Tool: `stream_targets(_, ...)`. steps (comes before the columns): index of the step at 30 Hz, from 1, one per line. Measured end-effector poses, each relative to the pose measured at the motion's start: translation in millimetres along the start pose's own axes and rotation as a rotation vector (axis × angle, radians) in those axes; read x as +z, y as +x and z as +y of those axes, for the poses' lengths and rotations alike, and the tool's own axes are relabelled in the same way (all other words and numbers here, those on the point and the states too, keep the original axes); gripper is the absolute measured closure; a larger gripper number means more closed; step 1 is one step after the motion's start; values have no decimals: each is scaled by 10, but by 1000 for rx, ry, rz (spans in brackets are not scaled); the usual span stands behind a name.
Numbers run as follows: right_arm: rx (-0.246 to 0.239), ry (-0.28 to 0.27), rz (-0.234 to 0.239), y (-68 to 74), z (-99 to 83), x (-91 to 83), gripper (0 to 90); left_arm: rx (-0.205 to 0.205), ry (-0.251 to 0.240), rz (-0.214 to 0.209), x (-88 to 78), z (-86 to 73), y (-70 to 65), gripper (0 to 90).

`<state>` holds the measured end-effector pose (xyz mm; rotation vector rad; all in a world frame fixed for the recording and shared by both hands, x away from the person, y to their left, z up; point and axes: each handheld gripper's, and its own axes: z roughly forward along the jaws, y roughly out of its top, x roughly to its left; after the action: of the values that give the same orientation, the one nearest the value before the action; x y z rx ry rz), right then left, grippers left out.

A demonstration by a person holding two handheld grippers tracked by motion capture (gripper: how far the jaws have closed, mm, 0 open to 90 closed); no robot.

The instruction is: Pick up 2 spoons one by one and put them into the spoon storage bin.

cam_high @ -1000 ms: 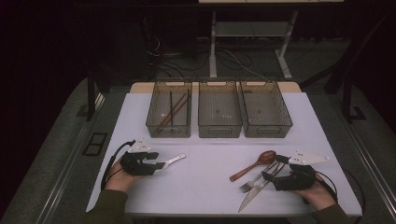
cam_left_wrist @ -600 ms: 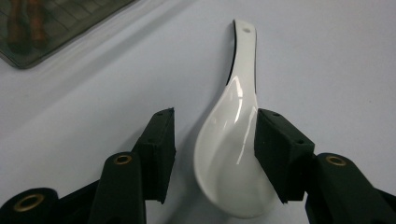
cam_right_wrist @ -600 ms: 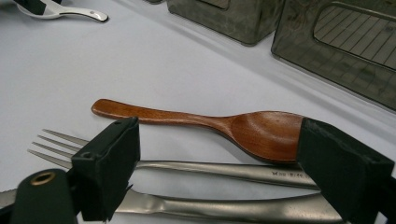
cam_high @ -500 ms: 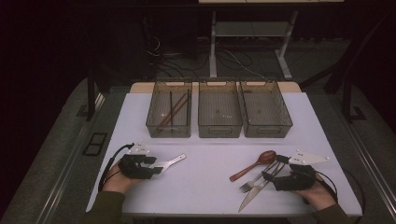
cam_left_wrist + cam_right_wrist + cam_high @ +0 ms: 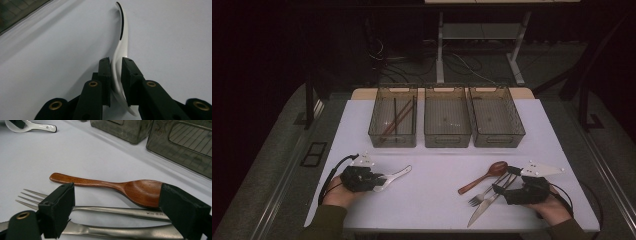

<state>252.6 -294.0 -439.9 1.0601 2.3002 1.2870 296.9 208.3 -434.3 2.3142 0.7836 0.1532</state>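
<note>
A white ceramic spoon (image 5: 396, 174) lies at the table's front left, its handle pointing right. My left gripper (image 5: 378, 180) has just been closing on it. In the left gripper view the pads (image 5: 104, 72) press on both sides of the spoon (image 5: 121, 42) at its bowl end. At the front right lie a wooden spoon (image 5: 484, 176), a metal fork (image 5: 482, 195) and a knife (image 5: 481, 209). My right gripper (image 5: 503, 187) stands wide open there. Its jaws straddle the fork (image 5: 112, 210) and knife (image 5: 112, 231) handles, with the wooden spoon (image 5: 140, 191) just beyond.
Three dark mesh bins stand in a row at the back of the white table (image 5: 437, 165). The left bin (image 5: 377, 112) holds brown chopsticks; the middle bin (image 5: 447, 145) and right bin (image 5: 499, 144) look nearly bare. The table's front edge is close to both hands.
The left gripper's jaws have drawn together on the white spoon. Both hands and the cutlery at the right stay where they were.
</note>
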Motion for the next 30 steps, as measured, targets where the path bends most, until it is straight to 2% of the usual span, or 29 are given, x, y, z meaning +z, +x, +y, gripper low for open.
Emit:
stream_targets(1, -1, -1, 1, 2, 0, 0, 141, 26, 10, -1, -6, 14, 12, 789)
stream_targets(7, 19, -16, 29, 26, 10, 3, 120, 28, 13, 6, -7, 41, -12, 807)
stream_targets(12, 11, -3, 23, 47, 5, 33, 120, 29, 10, 12, -4, 50, -28, 809)
stream_targets(13, 12, -1, 24, 47, 6, 37, 120, 42, 6, 9, -1, 58, -25, 809)
stream_targets(15, 9, 5, 25, 47, 4, 40, 120, 33, -10, 4, -2, 69, -42, 809)
stream_targets(17, 7, 9, 23, 47, 2, 42, 120, 49, -23, 8, -16, 88, -49, 809)
stream_targets(20, -1, 11, 22, 47, 1, 45, 120, 37, -47, 7, -32, 113, -82, 809)
stream_targets(27, -6, 13, 22, 50, 2, 48, 120, 47, -80, -5, -31, 182, -161, 809)
stream_targets(30, -7, 13, 21, 47, 1, 49, 120, 64, -95, -11, -36, 227, -197, 809)
